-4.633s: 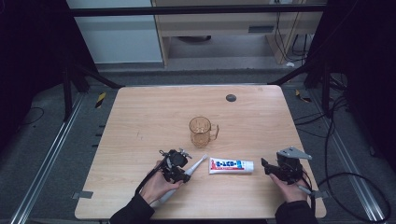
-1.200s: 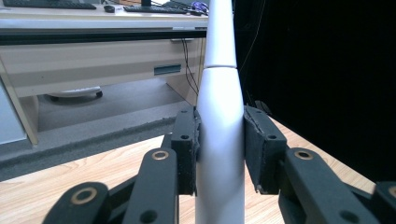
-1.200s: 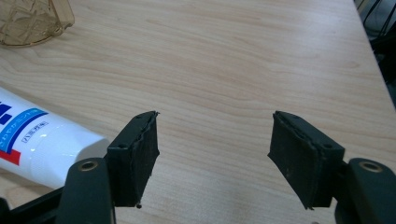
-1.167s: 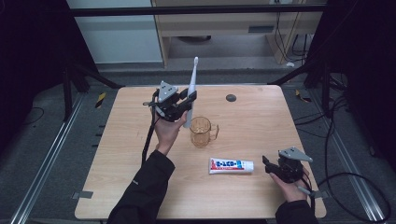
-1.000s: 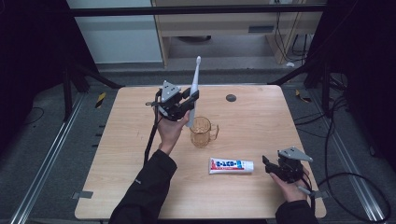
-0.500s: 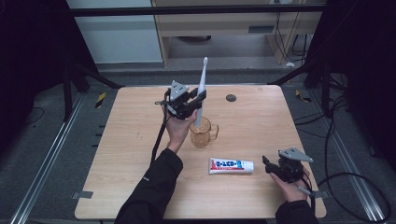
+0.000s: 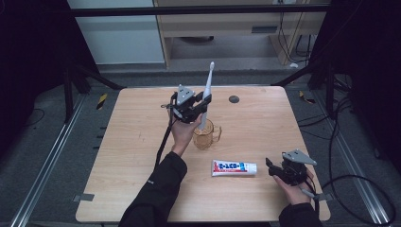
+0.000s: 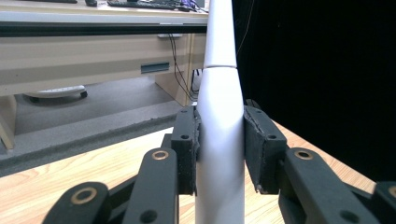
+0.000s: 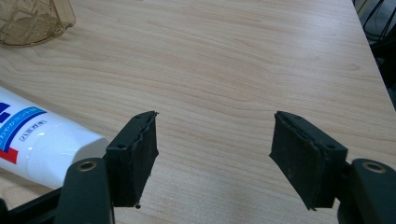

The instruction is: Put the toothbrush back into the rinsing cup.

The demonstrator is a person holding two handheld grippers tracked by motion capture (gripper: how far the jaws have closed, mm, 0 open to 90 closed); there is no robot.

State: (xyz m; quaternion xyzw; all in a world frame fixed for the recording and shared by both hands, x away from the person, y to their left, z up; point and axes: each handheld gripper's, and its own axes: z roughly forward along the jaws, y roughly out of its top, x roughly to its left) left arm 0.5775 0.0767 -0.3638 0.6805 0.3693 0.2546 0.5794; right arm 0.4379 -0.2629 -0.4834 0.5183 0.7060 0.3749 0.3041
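A white toothbrush stands nearly upright, brush head up, with my left gripper shut on its handle. Its lower end dips into the mouth of an amber glass cup at the table's middle. In the left gripper view both pads press the white handle. A white toothpaste tube lies flat in front of the cup. My right gripper rests just right of the tube, open, nothing between its jaws. In the right gripper view the tube's end lies beside the left jaw, the cup far left.
A small dark round disc lies near the far edge of the wooden table. The left gripper's cable hangs down along the forearm. Black frame bars and cables surround the table.
The left gripper took the toothbrush off the table, lifted it, and over the last second carried it right and down over the cup. The right gripper stayed put.
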